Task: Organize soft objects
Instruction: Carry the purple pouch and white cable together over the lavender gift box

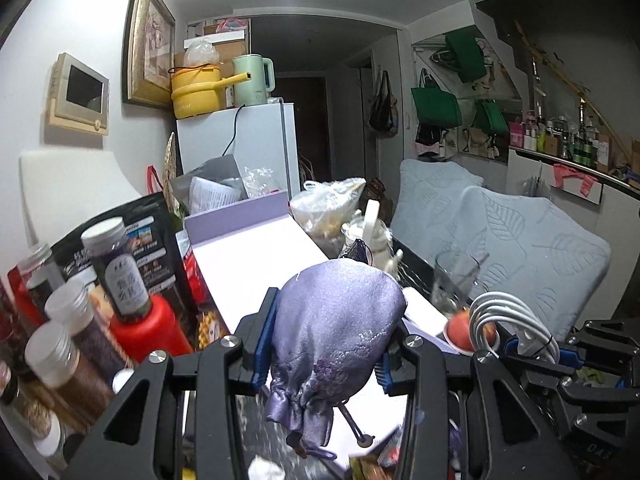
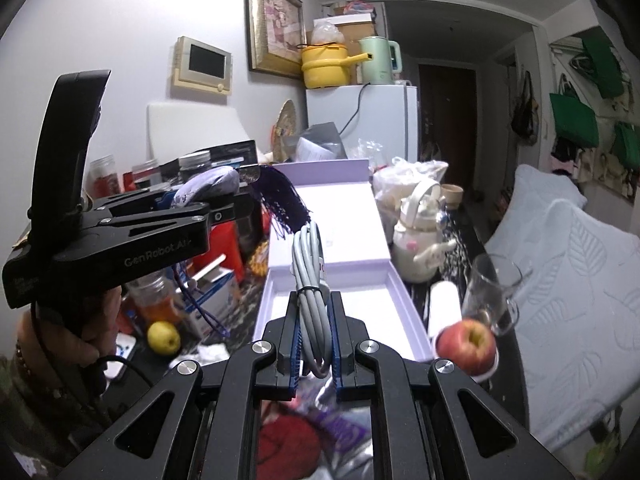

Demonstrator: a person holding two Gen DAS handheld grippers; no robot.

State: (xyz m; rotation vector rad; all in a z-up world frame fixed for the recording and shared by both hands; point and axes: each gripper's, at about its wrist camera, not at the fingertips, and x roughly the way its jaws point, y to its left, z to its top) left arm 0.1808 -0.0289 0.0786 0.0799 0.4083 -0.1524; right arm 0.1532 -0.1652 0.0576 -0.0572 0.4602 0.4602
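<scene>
Holding one lilac satin pouch (image 1: 336, 328) (drawstring neck hanging toward the camera), the left gripper (image 1: 324, 340) has its jaws clamped on it. One coiled grey cable (image 2: 314, 304) sits pinched in the right gripper (image 2: 316, 344). Ahead of both: one open lilac box (image 2: 340, 280). Right of it: one red apple (image 2: 466, 342), one glass mug (image 2: 494, 292), one white teapot (image 2: 420, 244).

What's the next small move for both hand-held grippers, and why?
Probably carry both loads forward and lower them over the open lavender box. The left hand-held gripper is clamped on the purple satin pouch, the right hand-held gripper on the coiled grey cable. Both are held clear of the clutter, and the box tray looks bare.
</scene>
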